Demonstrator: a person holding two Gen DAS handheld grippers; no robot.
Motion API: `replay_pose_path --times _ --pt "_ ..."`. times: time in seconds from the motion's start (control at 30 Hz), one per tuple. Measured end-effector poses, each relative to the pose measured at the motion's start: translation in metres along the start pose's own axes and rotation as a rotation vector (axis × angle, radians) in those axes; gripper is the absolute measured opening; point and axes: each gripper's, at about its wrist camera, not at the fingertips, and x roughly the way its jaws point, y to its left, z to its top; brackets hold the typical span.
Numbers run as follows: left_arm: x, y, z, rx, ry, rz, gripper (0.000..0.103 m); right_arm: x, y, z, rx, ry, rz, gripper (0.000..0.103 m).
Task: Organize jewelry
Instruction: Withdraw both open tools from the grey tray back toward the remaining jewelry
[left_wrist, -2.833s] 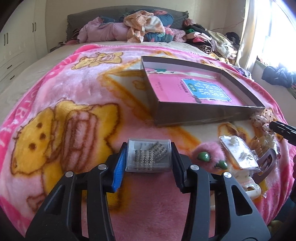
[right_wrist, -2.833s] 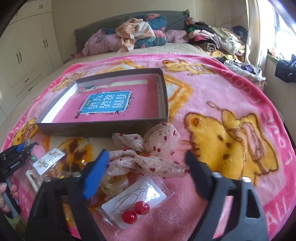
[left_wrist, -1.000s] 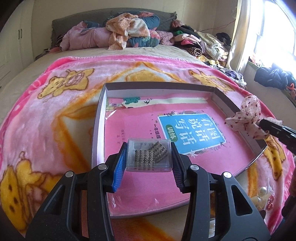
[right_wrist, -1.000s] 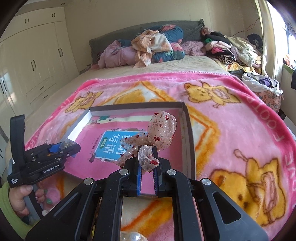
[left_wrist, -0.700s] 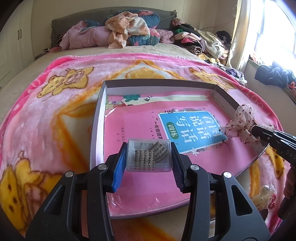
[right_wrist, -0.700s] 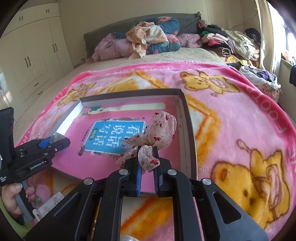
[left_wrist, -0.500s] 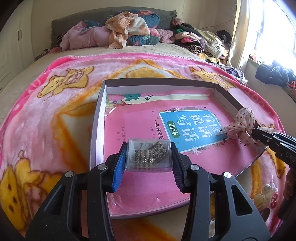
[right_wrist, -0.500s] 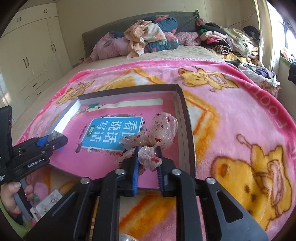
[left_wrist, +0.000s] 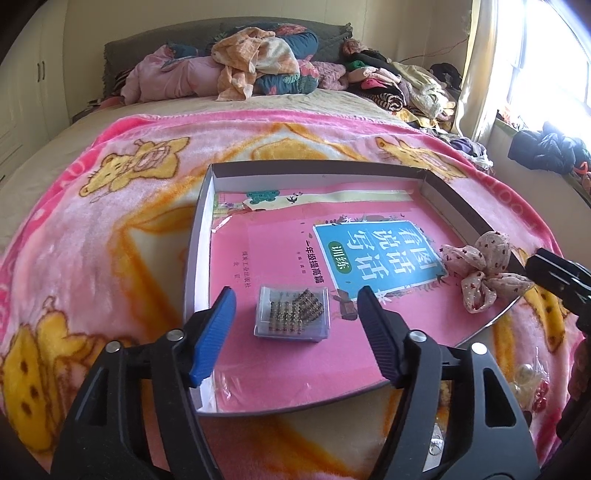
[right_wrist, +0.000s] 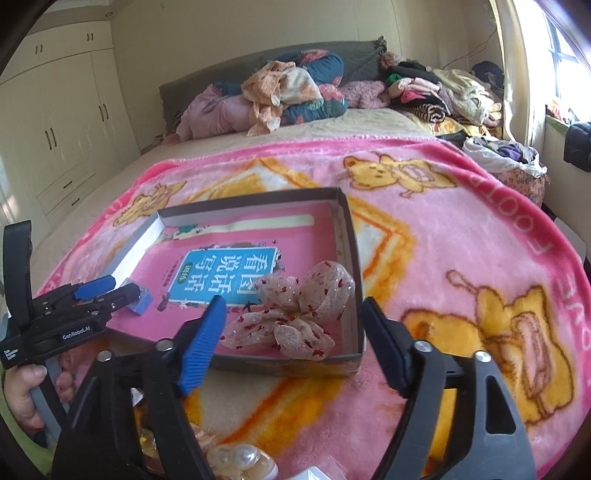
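Note:
A clear plastic case of small beaded pieces (left_wrist: 291, 314) lies on the pink book cover inside the shallow grey box (left_wrist: 197, 258). My left gripper (left_wrist: 296, 295) straddles the case; its jaws are opening and the pads stand clear of it. A sheer bow with red dots (right_wrist: 295, 317) rests in the near right corner of the same box (right_wrist: 351, 258). My right gripper (right_wrist: 294, 302) hovers over the bow, jaws opening and wide apart, not touching it. The bow (left_wrist: 480, 269) and right gripper (left_wrist: 554, 273) also show in the left wrist view, the left gripper (right_wrist: 110, 291) and case (right_wrist: 142, 299) in the right.
The box sits on a pink bear-print blanket (left_wrist: 110, 221) on a bed. Bagged pearl and red pieces (left_wrist: 528, 380) and a pearl clip (right_wrist: 240, 458) lie by the near edge. Clothes (left_wrist: 258, 66) pile at the headboard. A hand (right_wrist: 22, 391) holds the left gripper.
Both grippers have let go. The clear case dropped from the left jaws onto the book; the bow dropped from the right jaws into the box corner. Both pairs of jaws spread apart.

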Motion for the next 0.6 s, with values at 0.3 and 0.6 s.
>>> replay_pose_path --times 0.3,0.6 --pt "-0.028 -0.002 -0.002 -0.012 -0.045 0.004 0.082 -0.030 0.002 -0.003 -0.017 -0.063 -0.003 0.087" --pt "-0.054 -0.006 -0.008 -0.010 -0.086 0.002 0.091 -0.054 0.004 -0.011 -0.024 -0.096 -0.011 0.088"
